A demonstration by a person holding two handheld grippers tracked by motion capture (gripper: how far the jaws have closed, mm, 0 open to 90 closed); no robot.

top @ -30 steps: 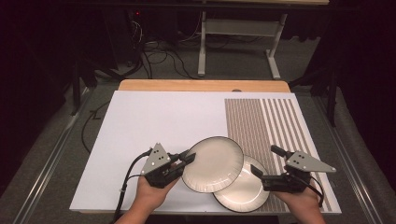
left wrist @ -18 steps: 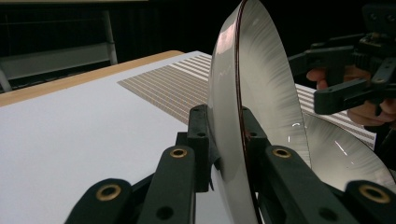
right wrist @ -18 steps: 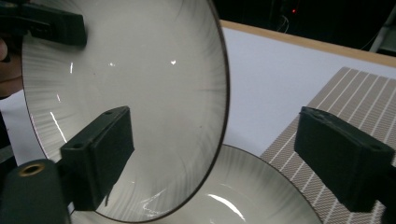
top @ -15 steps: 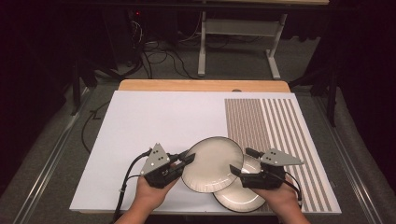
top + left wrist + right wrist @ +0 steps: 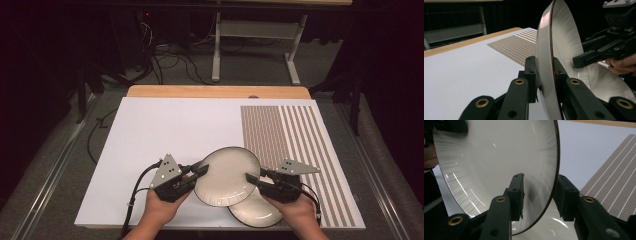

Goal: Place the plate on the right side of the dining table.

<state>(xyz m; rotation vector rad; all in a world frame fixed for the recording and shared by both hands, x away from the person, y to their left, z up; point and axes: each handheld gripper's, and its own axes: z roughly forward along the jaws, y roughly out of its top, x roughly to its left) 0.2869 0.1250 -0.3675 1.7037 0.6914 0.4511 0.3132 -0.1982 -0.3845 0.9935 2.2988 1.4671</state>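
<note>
A cream plate with a dark rim is held tilted above the white mat. My left gripper is shut on its left rim, and in the left gripper view the pads clamp the plate from both sides. My right gripper straddles the right rim. Its jaws have just been closing with the plate between them, and the inner pad still stands a little off the surface. A second cream plate lies flat underneath at the front.
A white mat covers the table, with a brown striped patch on its right side. The wooden table edge runs along the back. Beyond it are cables and a metal frame on a dark floor.
My right gripper has moved left and slightly down to the raised plate's right rim, and its jaws have narrowed around that rim. My left gripper and the plate have stayed put.
</note>
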